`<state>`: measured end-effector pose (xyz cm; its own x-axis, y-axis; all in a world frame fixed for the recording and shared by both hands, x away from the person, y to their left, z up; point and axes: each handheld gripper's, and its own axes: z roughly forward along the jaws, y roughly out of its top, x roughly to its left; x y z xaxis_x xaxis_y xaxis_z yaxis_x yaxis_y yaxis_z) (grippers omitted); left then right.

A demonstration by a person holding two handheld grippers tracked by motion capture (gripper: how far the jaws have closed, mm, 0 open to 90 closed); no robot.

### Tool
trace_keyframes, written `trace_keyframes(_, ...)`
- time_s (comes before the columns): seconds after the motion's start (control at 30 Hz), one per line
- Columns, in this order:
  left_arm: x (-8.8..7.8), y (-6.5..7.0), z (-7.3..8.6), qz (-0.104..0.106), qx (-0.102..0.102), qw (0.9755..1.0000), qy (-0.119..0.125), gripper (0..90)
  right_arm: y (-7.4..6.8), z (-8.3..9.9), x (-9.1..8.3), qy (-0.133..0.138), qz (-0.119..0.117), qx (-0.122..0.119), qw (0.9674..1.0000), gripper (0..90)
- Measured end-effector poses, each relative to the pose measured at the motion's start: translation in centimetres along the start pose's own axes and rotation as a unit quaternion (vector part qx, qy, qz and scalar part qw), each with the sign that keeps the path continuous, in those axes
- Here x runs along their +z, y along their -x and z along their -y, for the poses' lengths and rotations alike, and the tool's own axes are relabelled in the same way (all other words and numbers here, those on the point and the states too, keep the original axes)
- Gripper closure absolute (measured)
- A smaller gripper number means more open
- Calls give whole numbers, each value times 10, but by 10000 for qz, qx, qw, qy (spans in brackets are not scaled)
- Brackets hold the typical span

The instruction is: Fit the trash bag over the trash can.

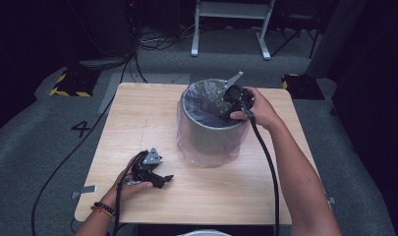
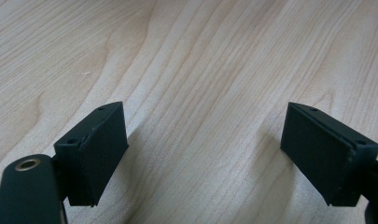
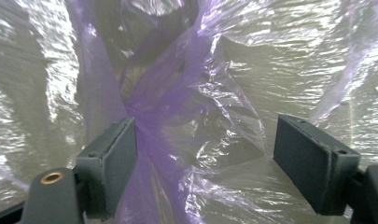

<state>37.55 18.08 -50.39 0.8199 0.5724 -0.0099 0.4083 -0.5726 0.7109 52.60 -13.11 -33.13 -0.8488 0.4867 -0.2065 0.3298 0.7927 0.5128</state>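
- The work in hand looked like fitting a thin purple bag (image 1: pixel 206 118) into a round grey bin (image 1: pixel 209 132) that stood upright near the middle of the wooden table (image 1: pixel 137 118), towards its far side.
- The bag was already in the bin: its mouth was folded over the rim and hung down the outside wall, reaching the tabletop at the front.
- The right gripper (image 1: pixel 231 105) reached down into the bin from the far right of the rim, with its jaws wide apart and clamped on nothing. In the right gripper view a twisted fold of the bag (image 3: pixel 154 112) lay against one jaw, while the other jaw stood clear of the film.
- The left gripper (image 1: pixel 159 179) rested low over the table near the front left, well apart from the bin, its jaws also spread and empty over bare wood (image 2: pixel 200 93).
- The step seemed to be pressing and spreading the liner inside; the next move probably called for pushing that bunched fold down and outward towards the wall.
- The bin's long axis ran vertically, mouth pointing up; the twisted fold ran roughly along that axis.
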Motion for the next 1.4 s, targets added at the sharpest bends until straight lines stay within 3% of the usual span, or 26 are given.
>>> trace_keyframes(0.23,0,0,0,0,-3,10000,1,142,3,6,-8,548,-3,195,9983,218)
trace_keyframes(0.4,0,0,0,0,-2,10000,1,142,6,11,-17,1028,-29,465,9936,220)
trace_keyframes(0.57,0,0,0,0,-1,10000,1,142,7,15,-23,1300,4,610,9896,224)
trace_keyframes(0.73,0,0,0,0,-1,10000,2,142,9,19,-29,1634,-2,767,9836,220)
trace_keyframes(1.2,0,0,0,1,-3,10000,1,142,5,28,-44,2104,78,817,9742,208)
trace_keyframes(1.3,0,0,0,6,-4,10000,3,142,5,31,-47,2246,84,852,9707,226)
trace_keyframes(1.4,0,0,0,1,-1,10000,2,142,5,34,-51,2273,87,875,9698,226)
